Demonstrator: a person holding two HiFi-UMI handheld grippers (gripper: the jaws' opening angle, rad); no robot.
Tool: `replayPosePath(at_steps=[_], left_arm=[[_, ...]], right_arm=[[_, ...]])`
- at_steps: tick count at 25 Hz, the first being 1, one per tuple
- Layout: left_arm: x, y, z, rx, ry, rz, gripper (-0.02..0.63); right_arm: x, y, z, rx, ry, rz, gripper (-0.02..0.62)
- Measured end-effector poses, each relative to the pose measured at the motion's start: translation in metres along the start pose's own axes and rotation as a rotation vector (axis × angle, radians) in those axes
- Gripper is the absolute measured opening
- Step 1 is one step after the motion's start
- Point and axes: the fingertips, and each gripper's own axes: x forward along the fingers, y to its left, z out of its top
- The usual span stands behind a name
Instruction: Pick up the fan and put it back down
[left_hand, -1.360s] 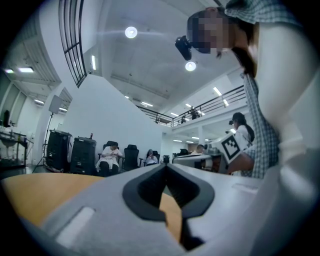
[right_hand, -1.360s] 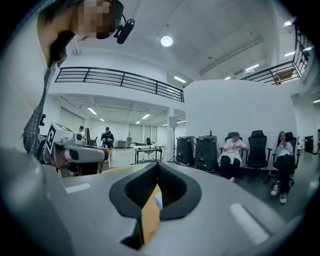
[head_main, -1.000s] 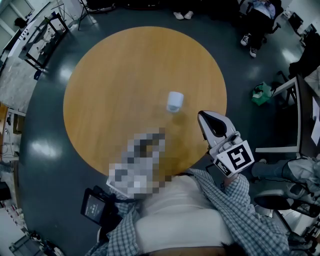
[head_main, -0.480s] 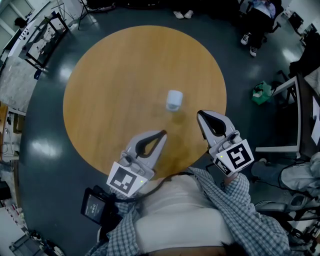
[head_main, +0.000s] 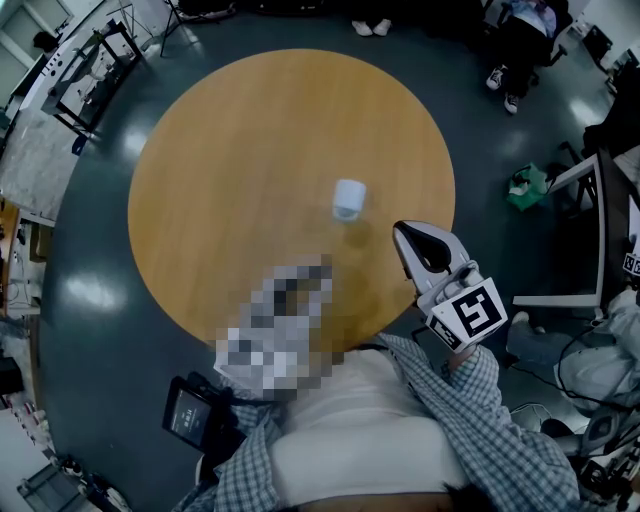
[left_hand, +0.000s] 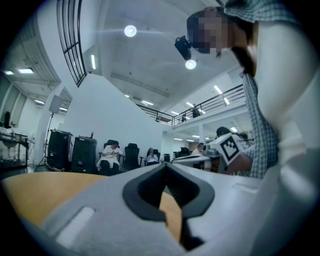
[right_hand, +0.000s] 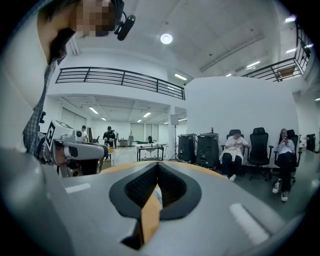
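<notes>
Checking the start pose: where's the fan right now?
In the head view, the fan stands on the round table, right of centre. It is just beyond the right gripper and not touching it.

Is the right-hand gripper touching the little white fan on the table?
Apart. The head view shows a stretch of bare table between the closed tips of the right gripper and the fan, which stands alone near the middle.
</notes>
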Motion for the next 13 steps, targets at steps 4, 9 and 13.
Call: replayPosePath(at_steps=[4, 9, 13], left_arm=[[0.0004, -0.0012, 0.0001, 0.002, 0.0, 0.003, 0.0], [0.0008, -0.0028, 0.0008, 0.006, 0.003, 0.003, 0.0], [0.003, -0.0047, 0.0021, 0.01, 0.005, 0.0, 0.0]], right_arm=[[-0.0005, -0.0006, 0.0001, 0.001, -0.003, 0.004, 0.005], [-0.0021, -0.0012, 0.001, 0.002, -0.008, 0.004, 0.005], [-0.0037, -0.002, 0.0007, 0.005, -0.004, 0.006, 0.005]])
